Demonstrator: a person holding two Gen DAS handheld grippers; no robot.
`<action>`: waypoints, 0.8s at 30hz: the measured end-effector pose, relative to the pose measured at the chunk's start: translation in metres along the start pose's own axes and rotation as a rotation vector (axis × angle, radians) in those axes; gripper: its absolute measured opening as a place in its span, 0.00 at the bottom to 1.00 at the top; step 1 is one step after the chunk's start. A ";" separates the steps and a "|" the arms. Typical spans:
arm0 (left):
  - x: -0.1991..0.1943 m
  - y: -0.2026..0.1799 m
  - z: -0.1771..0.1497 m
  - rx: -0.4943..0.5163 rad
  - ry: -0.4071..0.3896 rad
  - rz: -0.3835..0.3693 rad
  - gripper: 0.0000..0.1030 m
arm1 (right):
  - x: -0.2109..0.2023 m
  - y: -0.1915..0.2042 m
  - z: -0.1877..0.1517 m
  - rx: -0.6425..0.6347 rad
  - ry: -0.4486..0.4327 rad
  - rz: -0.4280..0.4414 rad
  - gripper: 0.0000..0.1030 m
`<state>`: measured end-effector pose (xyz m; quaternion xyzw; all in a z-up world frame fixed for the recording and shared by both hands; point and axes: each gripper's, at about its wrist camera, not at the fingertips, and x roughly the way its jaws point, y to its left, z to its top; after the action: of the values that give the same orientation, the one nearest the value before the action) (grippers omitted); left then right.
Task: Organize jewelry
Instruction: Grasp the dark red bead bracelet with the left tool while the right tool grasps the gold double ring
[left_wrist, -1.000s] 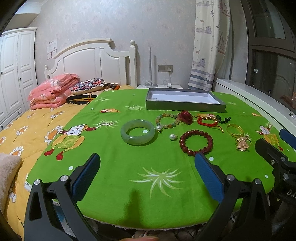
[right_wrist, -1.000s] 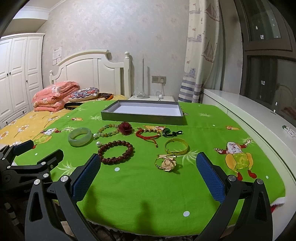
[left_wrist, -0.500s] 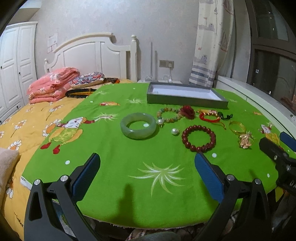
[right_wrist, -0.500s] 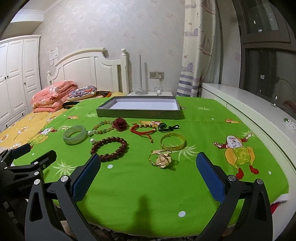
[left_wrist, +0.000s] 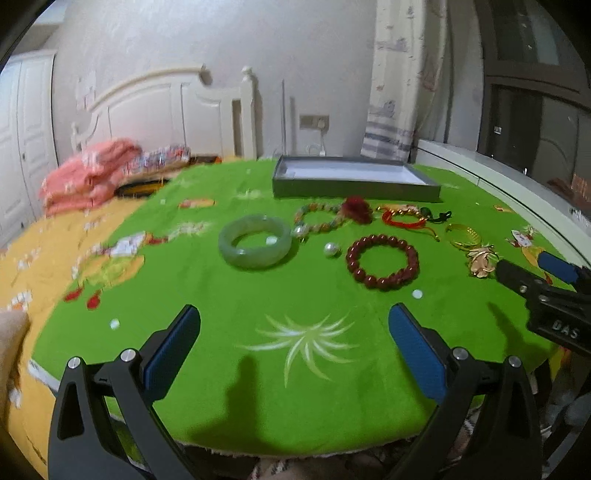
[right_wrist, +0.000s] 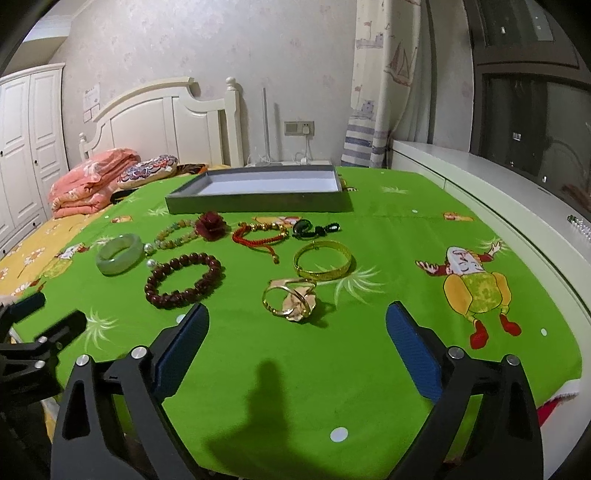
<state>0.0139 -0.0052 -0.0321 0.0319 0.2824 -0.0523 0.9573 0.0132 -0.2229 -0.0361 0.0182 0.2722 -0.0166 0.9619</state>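
Observation:
Jewelry lies spread on the green cloth (right_wrist: 332, 369) in front of an empty grey tray (right_wrist: 258, 205). My right gripper (right_wrist: 297, 308) hovers low just short of a gold flower ring (right_wrist: 293, 299); its jaws are closing with nothing between them. Behind the ring lie a gold bangle (right_wrist: 322, 260), a red cord bracelet (right_wrist: 258, 236), a dark pendant (right_wrist: 314, 229) and a red rose (right_wrist: 211, 225). My left gripper (left_wrist: 293, 314) is open and empty, short of a jade bangle (left_wrist: 255, 240), a pearl (left_wrist: 331, 250) and a dark red bead bracelet (left_wrist: 382, 260).
The cloth covers a bed with a white headboard (right_wrist: 159, 122). Folded pink bedding (right_wrist: 92, 184) and a patterned pillow (right_wrist: 147, 171) sit at the back left. A white ledge (right_wrist: 498, 192) runs along the right. The left gripper's fingers (right_wrist: 62, 325) show at the lower left.
My right gripper has crept forward and down toward the gold flower ring, which looms larger between its fingers. The left gripper has hardly moved, only tipping a little.

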 end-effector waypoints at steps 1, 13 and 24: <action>0.001 -0.004 0.001 0.017 0.006 0.000 0.96 | 0.002 0.002 0.000 -0.008 0.001 -0.001 0.87; 0.056 -0.037 0.034 0.082 0.030 -0.072 0.96 | 0.031 0.003 0.011 -0.059 0.021 -0.013 0.75; 0.081 -0.058 0.060 0.083 0.094 -0.102 0.96 | 0.059 0.003 0.016 -0.075 0.136 0.007 0.64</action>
<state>0.1071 -0.0746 -0.0278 0.0593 0.3258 -0.1113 0.9370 0.0718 -0.2220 -0.0537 -0.0159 0.3374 -0.0018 0.9412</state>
